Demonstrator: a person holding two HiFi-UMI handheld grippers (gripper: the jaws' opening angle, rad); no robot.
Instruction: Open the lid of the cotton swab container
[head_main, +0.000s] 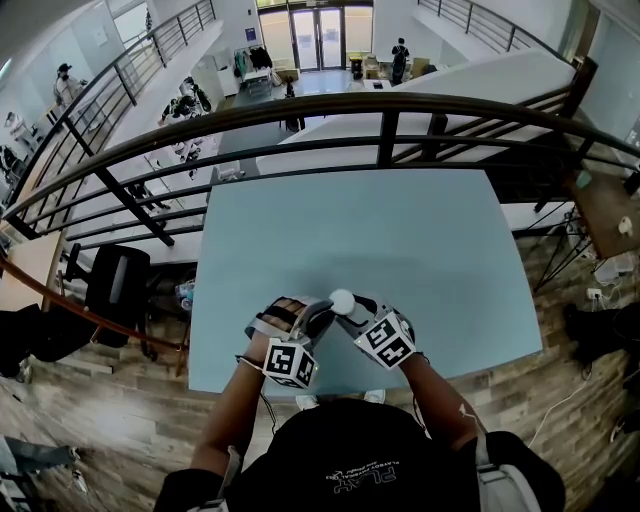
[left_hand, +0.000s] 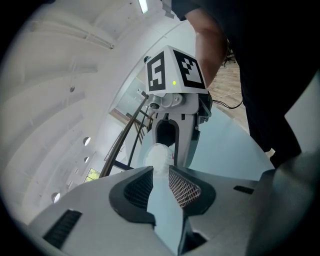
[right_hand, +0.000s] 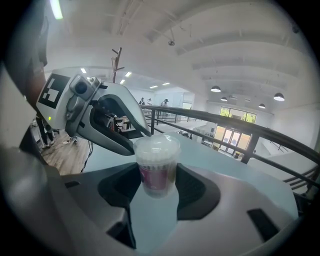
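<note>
The cotton swab container (right_hand: 156, 176) is a small clear cup with a pink label and a pale round lid (right_hand: 157, 146). It stands upright on the light blue table (head_main: 400, 240) near the front edge. My right gripper (right_hand: 157, 186) is shut on its body, one pad pressing each side. My left gripper (left_hand: 160, 172) comes in from the left at lid height. The white lid (left_hand: 159, 156) sits just past its fingertips, and table shows in the gap between the pads. In the head view both grippers meet at the lid (head_main: 342, 299).
The table's front edge (head_main: 330, 390) is right below both grippers, with the person's body behind it. A dark metal railing (head_main: 380, 110) runs past the far edge above a lower floor. A black chair (head_main: 115, 285) stands to the left of the table.
</note>
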